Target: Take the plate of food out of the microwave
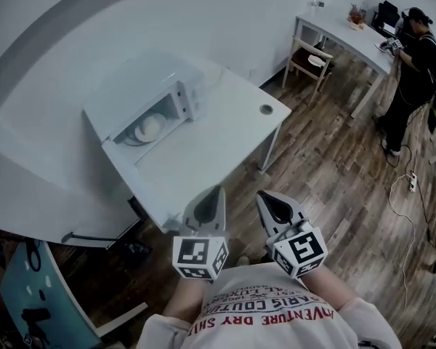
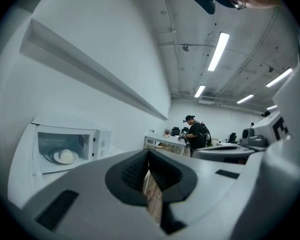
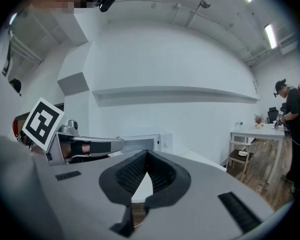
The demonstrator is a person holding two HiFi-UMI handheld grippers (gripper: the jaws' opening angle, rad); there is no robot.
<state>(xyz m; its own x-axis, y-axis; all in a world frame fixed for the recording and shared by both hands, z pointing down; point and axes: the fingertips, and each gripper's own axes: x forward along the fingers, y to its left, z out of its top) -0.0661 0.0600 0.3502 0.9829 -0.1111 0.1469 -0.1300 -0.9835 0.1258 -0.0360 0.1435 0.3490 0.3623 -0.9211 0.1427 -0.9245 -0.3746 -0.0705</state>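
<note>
The white microwave point(image 1: 142, 97) stands on a white table point(image 1: 225, 122) with its door open. Inside it a white plate point(image 1: 139, 133) carries a pale round food point(image 1: 150, 126). In the left gripper view the plate point(image 2: 65, 157) shows in the lit cavity at the far left. My left gripper point(image 1: 216, 193) and right gripper point(image 1: 264, 196) are held close to my chest, well short of the table, side by side. Both are shut with nothing between their jaws. The right gripper view shows the left gripper point(image 3: 92, 146) at its left and a part of the microwave point(image 3: 152, 142) beyond.
A round hole point(image 1: 267, 110) sits near the table's right corner. At the back right a person point(image 1: 414, 64) stands at another white table point(image 1: 349, 35) with a chair point(image 1: 309, 60). Cables point(image 1: 410, 187) lie on the wooden floor. A teal object point(image 1: 29, 289) is at the lower left.
</note>
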